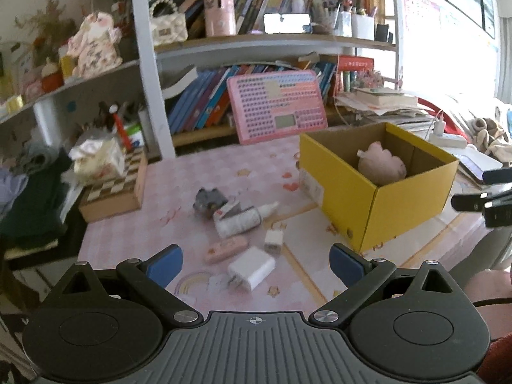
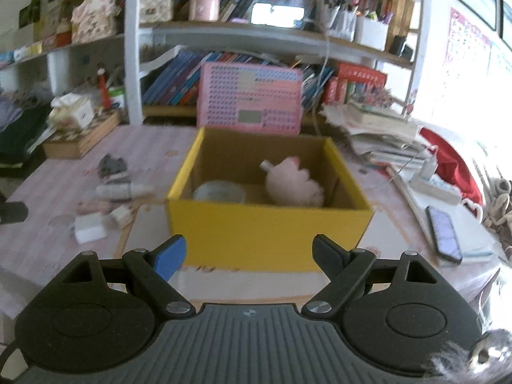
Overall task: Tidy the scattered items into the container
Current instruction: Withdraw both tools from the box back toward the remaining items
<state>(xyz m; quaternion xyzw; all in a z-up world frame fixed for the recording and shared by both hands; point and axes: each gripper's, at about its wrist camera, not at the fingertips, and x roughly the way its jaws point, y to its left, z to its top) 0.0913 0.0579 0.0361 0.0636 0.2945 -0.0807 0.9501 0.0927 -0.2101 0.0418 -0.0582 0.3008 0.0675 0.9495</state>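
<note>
Half-hidden pale dish (image 2: 219, 192) inside yellow box (image 2: 268, 233)

no legible text, labels or numbers anywhere

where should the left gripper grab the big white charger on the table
Grip the big white charger across its two flat, broad sides, mid-body, coming down from above. It lies flat on the table with its plug end toward the camera, so the smooth block gives the pads parallel faces. The left gripper is open and empty just before it. Keep clear of the small charger and pink case close by.
</note>
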